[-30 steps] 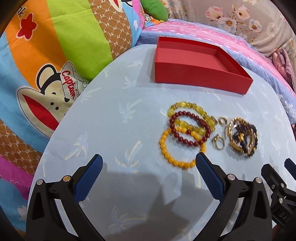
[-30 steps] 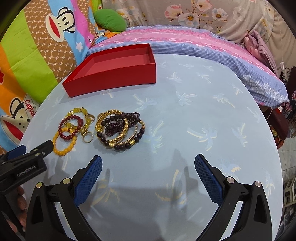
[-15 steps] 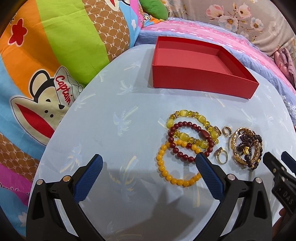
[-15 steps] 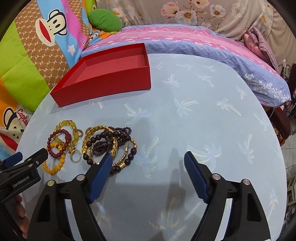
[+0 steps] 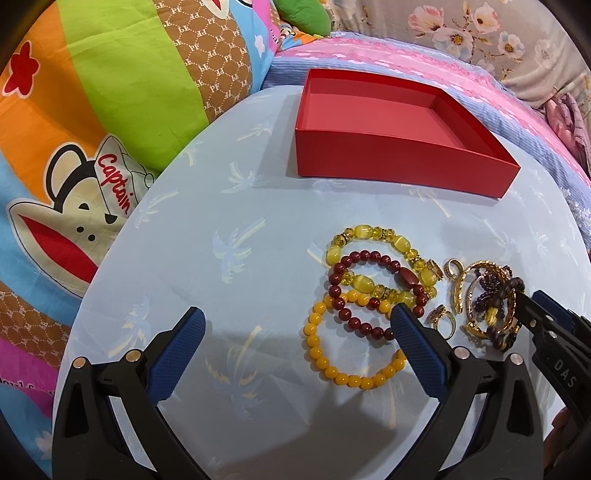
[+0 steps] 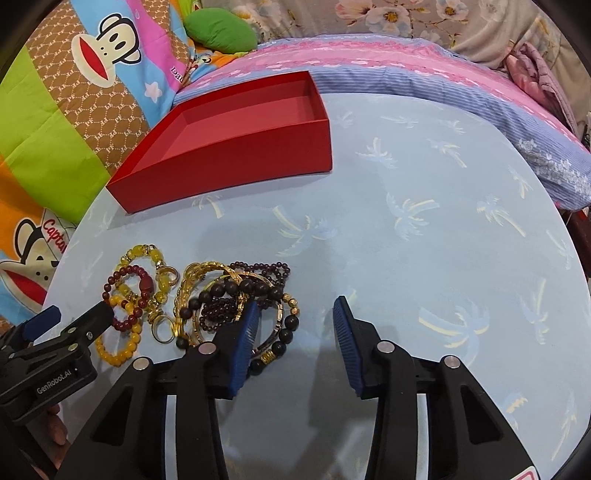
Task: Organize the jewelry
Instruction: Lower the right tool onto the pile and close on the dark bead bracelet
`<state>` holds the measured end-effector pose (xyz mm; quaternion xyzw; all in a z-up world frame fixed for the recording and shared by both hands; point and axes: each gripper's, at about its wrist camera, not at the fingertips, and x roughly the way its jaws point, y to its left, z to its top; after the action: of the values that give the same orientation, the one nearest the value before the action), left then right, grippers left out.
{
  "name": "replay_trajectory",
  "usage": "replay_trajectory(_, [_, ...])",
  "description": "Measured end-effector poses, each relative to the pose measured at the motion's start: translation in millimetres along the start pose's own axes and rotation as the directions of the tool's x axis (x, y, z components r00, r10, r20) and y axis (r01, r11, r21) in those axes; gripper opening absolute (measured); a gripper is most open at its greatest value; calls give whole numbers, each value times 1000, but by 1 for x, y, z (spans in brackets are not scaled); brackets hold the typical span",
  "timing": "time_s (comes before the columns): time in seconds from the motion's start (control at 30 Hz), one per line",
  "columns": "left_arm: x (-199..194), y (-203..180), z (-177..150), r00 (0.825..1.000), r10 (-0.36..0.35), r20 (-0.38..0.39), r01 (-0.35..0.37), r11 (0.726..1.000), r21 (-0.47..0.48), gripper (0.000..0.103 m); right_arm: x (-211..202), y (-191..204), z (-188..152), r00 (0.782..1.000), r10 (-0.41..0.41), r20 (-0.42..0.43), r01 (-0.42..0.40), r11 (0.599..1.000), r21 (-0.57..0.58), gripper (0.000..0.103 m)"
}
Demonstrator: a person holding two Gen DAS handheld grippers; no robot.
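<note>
An empty red box (image 5: 399,125) stands at the far side of the round table; it also shows in the right wrist view (image 6: 236,147). Beaded bracelets lie in a pile: an orange one (image 5: 332,365), a dark red one (image 5: 369,291), a yellow one (image 5: 369,236). To their right lie gold rings (image 5: 441,319) and a tangle of gold bangles and dark beads (image 6: 229,295). My left gripper (image 5: 295,343) is open, its right finger over the bracelets. My right gripper (image 6: 293,332) is half open, its left finger (image 6: 243,336) over the dark bead tangle, nothing held.
The table has a light blue cloth with palm prints (image 6: 424,221). Bright cartoon bedding (image 5: 92,147) lies to the left and a pink and blue striped quilt (image 6: 424,74) behind. A green cushion (image 6: 221,31) sits at the back.
Both grippers have moved forward and down toward the jewelry. The right gripper's jaws have narrowed and its left finger now overlaps the dark bead tangle.
</note>
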<state>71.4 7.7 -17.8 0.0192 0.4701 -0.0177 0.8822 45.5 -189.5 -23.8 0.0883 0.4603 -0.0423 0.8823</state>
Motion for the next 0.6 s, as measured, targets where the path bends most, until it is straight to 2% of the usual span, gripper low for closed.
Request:
replay_trajectory(0.07, [1, 0, 1, 1000, -2, -2, 2, 1000, 0, 96, 2, 2, 0, 1000, 3, 6, -3, 1000, -11, 33])
replay_trajectory(0.2, [3, 2, 2, 1000, -8, -6, 8, 1000, -4, 96, 3, 4, 1, 1000, 22, 0, -22, 1000, -19, 13])
replay_trajectory(0.37, [6, 4, 2, 1000, -12, -11, 12, 1000, -11, 95, -2, 3, -1, 999, 38, 8, -38, 999, -9, 10])
replay_trajectory(0.6, [12, 8, 7, 999, -33, -22, 32, 999, -20, 86, -18, 2, -2, 998, 56, 31, -56, 998, 2, 8])
